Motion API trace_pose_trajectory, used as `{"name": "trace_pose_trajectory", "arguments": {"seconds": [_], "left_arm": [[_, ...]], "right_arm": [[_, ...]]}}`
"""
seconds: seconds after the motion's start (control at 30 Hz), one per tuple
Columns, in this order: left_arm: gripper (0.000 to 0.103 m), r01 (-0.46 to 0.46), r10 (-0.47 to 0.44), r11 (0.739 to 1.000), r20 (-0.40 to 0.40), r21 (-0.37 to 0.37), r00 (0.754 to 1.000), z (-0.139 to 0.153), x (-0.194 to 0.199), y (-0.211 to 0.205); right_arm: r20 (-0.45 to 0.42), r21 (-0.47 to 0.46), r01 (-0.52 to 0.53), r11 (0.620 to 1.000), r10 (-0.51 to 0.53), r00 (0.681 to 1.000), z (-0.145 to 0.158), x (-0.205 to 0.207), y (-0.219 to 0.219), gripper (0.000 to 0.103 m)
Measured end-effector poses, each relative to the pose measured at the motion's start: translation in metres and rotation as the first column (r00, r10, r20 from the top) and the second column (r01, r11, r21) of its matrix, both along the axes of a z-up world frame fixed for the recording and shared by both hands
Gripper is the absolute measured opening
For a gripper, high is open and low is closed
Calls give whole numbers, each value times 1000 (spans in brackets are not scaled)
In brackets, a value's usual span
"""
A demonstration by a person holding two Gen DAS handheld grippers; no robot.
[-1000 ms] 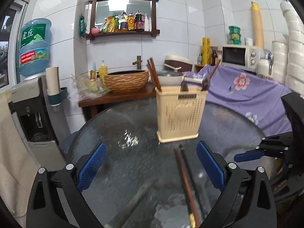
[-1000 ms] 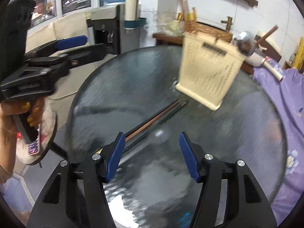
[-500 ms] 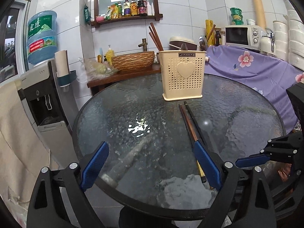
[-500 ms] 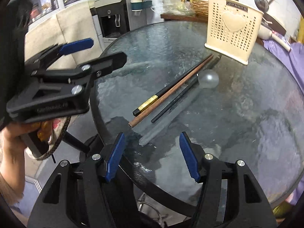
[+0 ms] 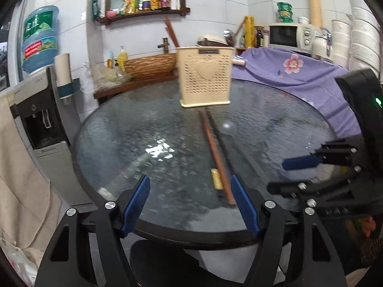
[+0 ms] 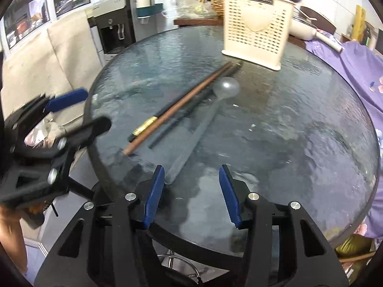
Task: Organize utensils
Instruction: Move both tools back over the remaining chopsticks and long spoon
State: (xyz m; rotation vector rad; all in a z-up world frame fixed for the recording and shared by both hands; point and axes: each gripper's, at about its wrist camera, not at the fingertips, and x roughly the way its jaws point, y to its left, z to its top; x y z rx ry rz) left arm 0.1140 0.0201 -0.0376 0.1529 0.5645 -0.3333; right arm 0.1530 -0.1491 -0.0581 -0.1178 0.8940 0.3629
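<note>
Round glass table (image 6: 299, 143) with loose utensils and a cream perforated holder (image 6: 257, 27) standing upright at its far side, chopsticks and a ladle already inside. Lying on the glass in front of the holder: a brown chopstick (image 6: 177, 106), a black chopstick with a gold band (image 6: 146, 126), a plain dark chopstick (image 6: 178, 125) just beside them, and a clear spoon (image 6: 203, 124) whose bowl lies toward the holder and whose handle runs back toward the near rim. The sticks lie close together, roughly parallel, near ends pointing at the table edge. Left gripper (image 5: 191, 201) hovers at the near rim with the brown chopstick (image 5: 215, 153) end just inside its right finger; its jaws are closing, and nothing is yet pinched between them. Right gripper (image 6: 191, 189) hovers near the spoon's handle end, jaws closing, nothing between the pads. Judged handling: all pieces are light, stiff and thin; on smooth glass they will likely slide or roll when nudged, and the clear spoon is hard to see. The near ends offer the best hold, taken across the shaft. The glass around the sticks is bare, giving room to approach, but the rim is close and a pushed stick could go over it; the two grippers are near each other.
</note>
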Motion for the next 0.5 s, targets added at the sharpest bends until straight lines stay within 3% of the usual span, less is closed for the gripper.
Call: {"name": "trace_pose_trajectory", "arguments": {"seconds": [0.07,0.23,0.33,0.5], "left_arm": [[61,29,-28,1000,-24,9,999,-5,-4,-12],[38,50,-45,997,-85,57,995,-15,-1,-31],[30,46,-39,998,-139,45,989,-19,5,-33],[21,39,-33,999,-160,30,987,-19,7,-35]], "right_arm": [[-2,-2,11,1000,-11,1000,0,0,-5,48],[-5,-4,35,999,-35,999,0,2,-19,48],[-5,-6,32,999,-32,999,1,2,-21,48],[0,-4,39,999,-39,999,0,2,-21,48]]}}
